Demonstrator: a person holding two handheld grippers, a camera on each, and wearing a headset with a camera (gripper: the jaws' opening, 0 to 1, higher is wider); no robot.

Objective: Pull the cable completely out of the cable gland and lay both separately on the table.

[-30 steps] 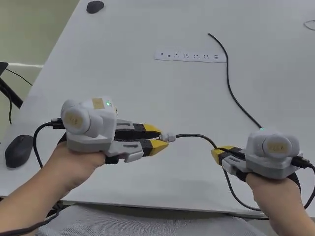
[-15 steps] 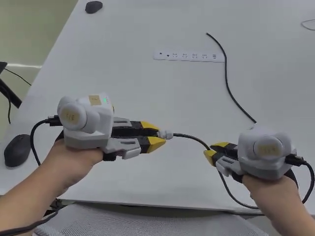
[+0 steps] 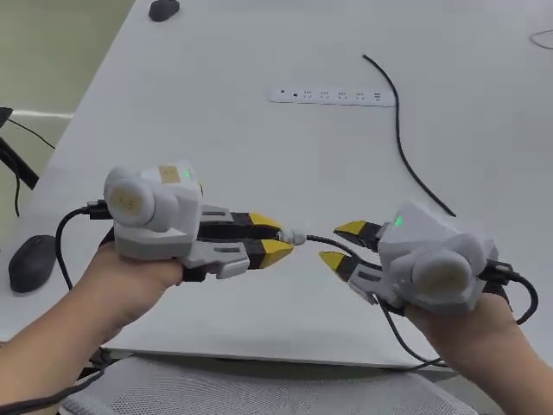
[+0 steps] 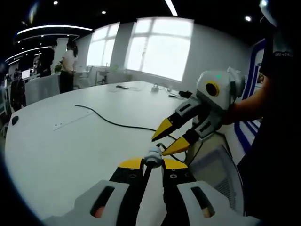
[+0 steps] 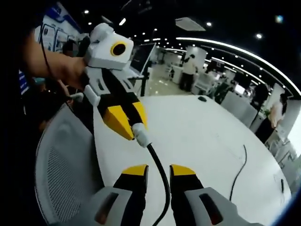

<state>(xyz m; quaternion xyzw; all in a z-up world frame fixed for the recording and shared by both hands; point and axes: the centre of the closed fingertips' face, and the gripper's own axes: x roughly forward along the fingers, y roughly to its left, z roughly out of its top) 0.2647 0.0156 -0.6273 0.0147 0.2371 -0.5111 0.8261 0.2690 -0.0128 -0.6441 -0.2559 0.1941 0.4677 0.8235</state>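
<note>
Left hand-held gripper [image 3: 278,239] clamps cable gland [image 3: 293,236]; right hand-held gripper [image 3: 335,244] gapes astride cable [image 5: 158,165].
Cable probably limp and slick: pinch close at the gland's 3 o'clock.

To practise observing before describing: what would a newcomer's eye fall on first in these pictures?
First, the left gripper, shut on a white cable gland above the table. A black cable runs from the gland between the open jaws of the right gripper. Farther back lies a white power strip.
</note>
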